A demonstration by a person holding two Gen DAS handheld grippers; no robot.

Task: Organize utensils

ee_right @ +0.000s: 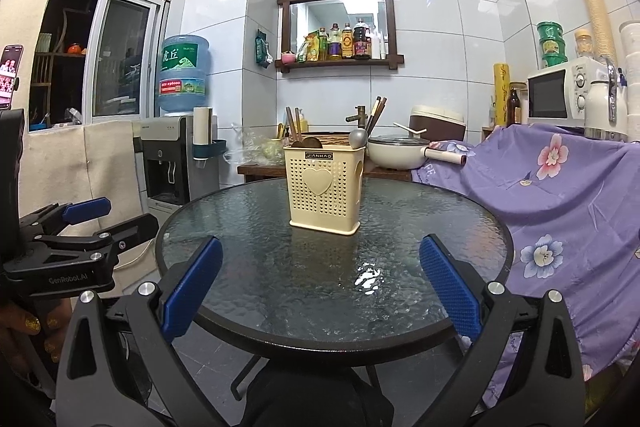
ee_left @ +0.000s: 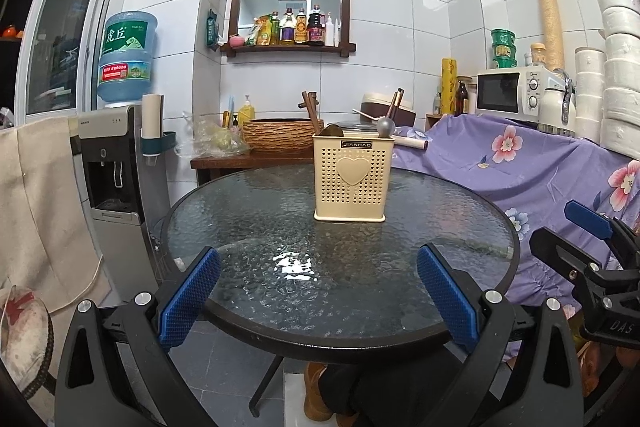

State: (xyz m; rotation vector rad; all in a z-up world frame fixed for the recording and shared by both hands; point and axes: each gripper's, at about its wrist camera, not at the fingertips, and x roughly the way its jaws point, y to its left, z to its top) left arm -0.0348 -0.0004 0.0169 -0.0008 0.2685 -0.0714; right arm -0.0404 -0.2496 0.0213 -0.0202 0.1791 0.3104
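Note:
A cream perforated utensil holder (ee_left: 352, 183) (ee_right: 325, 187) with a heart on its front stands upright on the round glass table (ee_left: 280, 239) (ee_right: 400, 227), toward its far side. Chopsticks (ee_left: 394, 105) (ee_right: 376, 115), a metal ladle (ee_left: 386, 126) (ee_right: 358, 137) and a wooden spoon (ee_left: 333, 131) (ee_right: 306, 142) stick out of its top. My left gripper (ee_left: 318, 263) is open at the table's near edge, with nothing between its blue pads. My right gripper (ee_right: 320, 255) is also open and empty, well short of the holder. Each gripper shows at the side of the other's view.
A water dispenser (ee_left: 116, 163) (ee_right: 168, 155) stands left of the table. A purple flowered cloth (ee_left: 540, 171) (ee_right: 560, 187) covers furniture on the right, with a microwave (ee_left: 512, 91) above. Behind the table a wooden counter holds a woven basin (ee_left: 280, 135) and a white pan (ee_right: 394, 151).

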